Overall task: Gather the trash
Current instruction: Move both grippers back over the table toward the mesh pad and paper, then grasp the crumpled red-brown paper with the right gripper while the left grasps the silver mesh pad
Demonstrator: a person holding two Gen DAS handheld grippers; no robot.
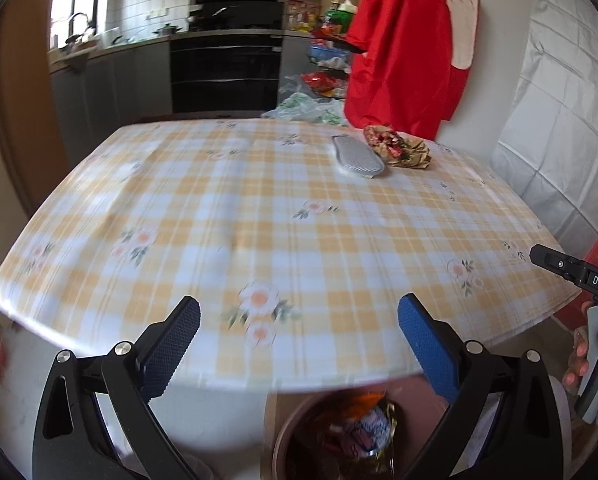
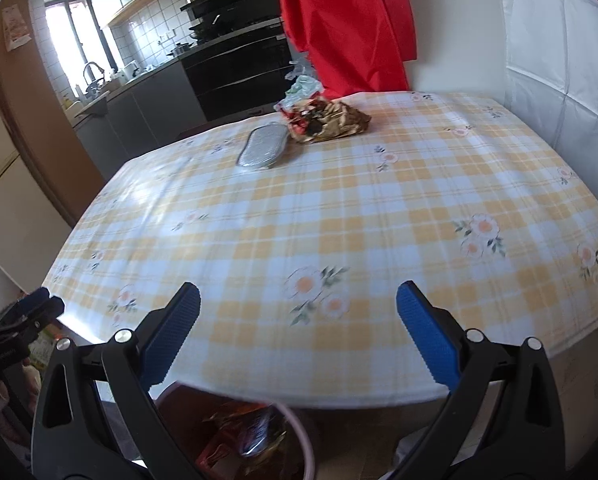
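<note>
a table with a yellow checked cloth (image 1: 259, 208) fills the view, a kitchen behind it. the left gripper (image 1: 299, 344) and right gripper (image 2: 299, 336) both have their fingers wide apart, holding nothing. the crumpled wrapper (image 2: 331, 120) lies far across, touching a silver pouch (image 2: 263, 150). a bin (image 1: 295, 436) with trash stands under the near edge.

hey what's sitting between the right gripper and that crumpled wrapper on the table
Only bare checked tablecloth separates the right gripper from the crumpled wrapper, per the right wrist view.
</note>
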